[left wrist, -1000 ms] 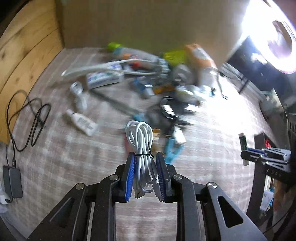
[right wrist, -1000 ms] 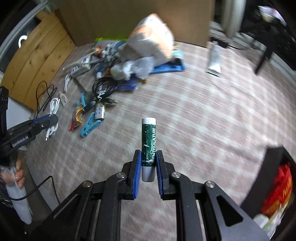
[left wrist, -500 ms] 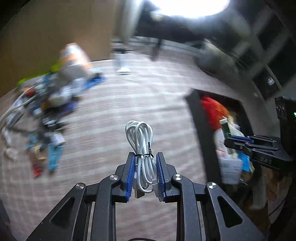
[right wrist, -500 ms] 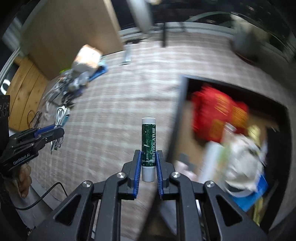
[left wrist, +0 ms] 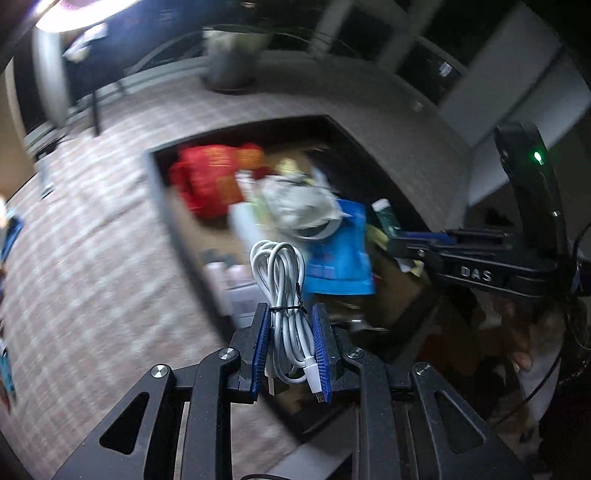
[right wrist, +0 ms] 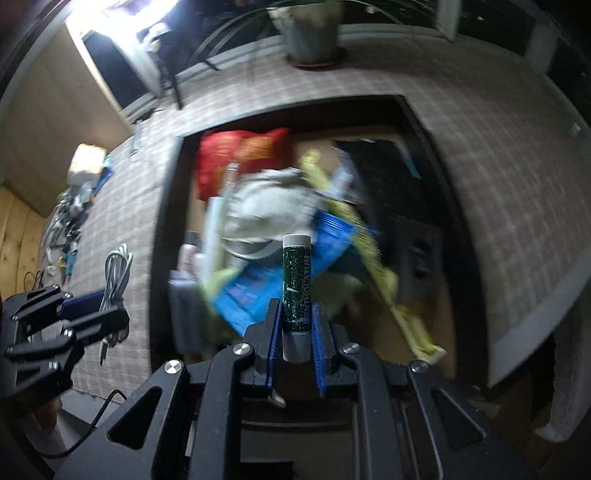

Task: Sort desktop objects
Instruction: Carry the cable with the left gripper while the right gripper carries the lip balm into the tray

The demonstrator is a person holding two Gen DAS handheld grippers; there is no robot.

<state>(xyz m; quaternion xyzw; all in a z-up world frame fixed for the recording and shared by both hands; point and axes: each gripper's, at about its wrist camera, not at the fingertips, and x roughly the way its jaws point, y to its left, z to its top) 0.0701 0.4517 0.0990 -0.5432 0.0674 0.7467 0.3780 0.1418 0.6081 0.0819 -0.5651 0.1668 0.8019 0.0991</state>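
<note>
My left gripper (left wrist: pixel 289 314) is shut on a bundled white cable (left wrist: pixel 281 280), tied with a black twist tie, held just over the near left wall of a dark open box (left wrist: pixel 162 192). My right gripper (right wrist: pixel 294 310) is shut on a green lip-balm stick (right wrist: pixel 295 280) with a white cap, upright above the box (right wrist: pixel 166 206). The box holds a red packet (right wrist: pixel 240 155), a blue packet (right wrist: pixel 258 284), a pale crumpled bag (right wrist: pixel 266 206) and other blurred items. In the right wrist view the left gripper (right wrist: pixel 92 302) and its white cable (right wrist: pixel 118 273) hang left of the box. The right gripper (left wrist: pixel 406 240) with the green stick (left wrist: pixel 386 218) shows at right in the left wrist view.
The box sits on a checked cloth (left wrist: pixel 92 258). A pile of mixed desktop items (right wrist: pixel 74 206) lies far to the left. A plant pot (right wrist: pixel 310 33) stands beyond the box. A person's hand (left wrist: pixel 524 343) holds the right tool.
Both grippers have swept away from the pile of items and across the cloth to the dark box, each keeping its grip. The views have rolled as they moved.
</note>
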